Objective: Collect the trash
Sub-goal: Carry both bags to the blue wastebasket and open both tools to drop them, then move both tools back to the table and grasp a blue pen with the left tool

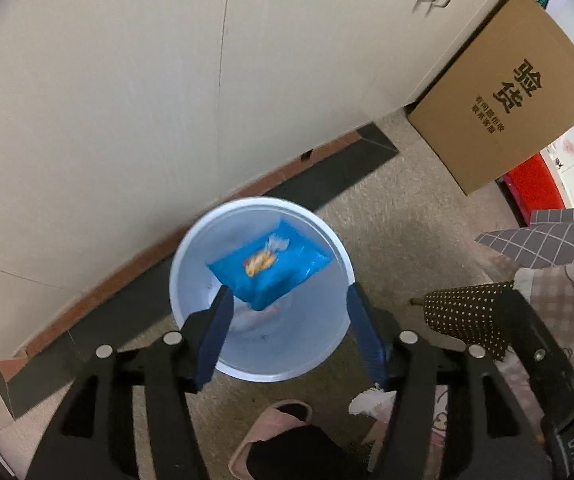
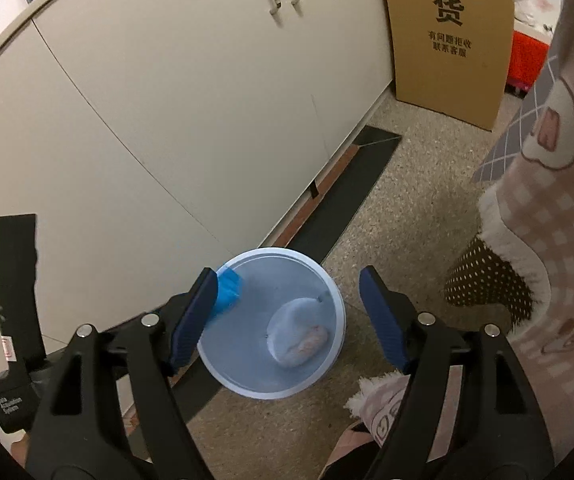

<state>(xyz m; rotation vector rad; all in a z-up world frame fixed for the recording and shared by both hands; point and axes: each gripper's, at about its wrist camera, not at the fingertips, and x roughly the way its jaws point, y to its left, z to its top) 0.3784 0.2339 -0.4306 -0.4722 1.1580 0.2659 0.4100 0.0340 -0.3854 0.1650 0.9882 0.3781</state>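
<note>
A round white bin [image 1: 264,377] stands on the floor below both grippers. In the left wrist view a blue snack packet [image 1: 269,268] hangs tilted over the bin's mouth. One corner is near the left finger [image 1: 215,328], and no pad presses on it. My left gripper [image 1: 289,290] is open, jaws wide apart. In the right wrist view my right gripper [image 2: 287,273] is also open above the bin [image 2: 271,394], with nothing between its fingers. The blue packet [image 2: 229,288] shows at the bin's left rim. A white crumpled wad [image 2: 299,332] lies at the bottom.
Pale cabinet doors [image 2: 167,100] rise just behind the bin, with a dark strip [image 2: 351,184] along their foot. A cardboard box [image 1: 507,92] stands at the right by a red item [image 1: 535,188]. A person's patterned clothing [image 2: 559,240] and a pink slipper [image 1: 275,420] are close.
</note>
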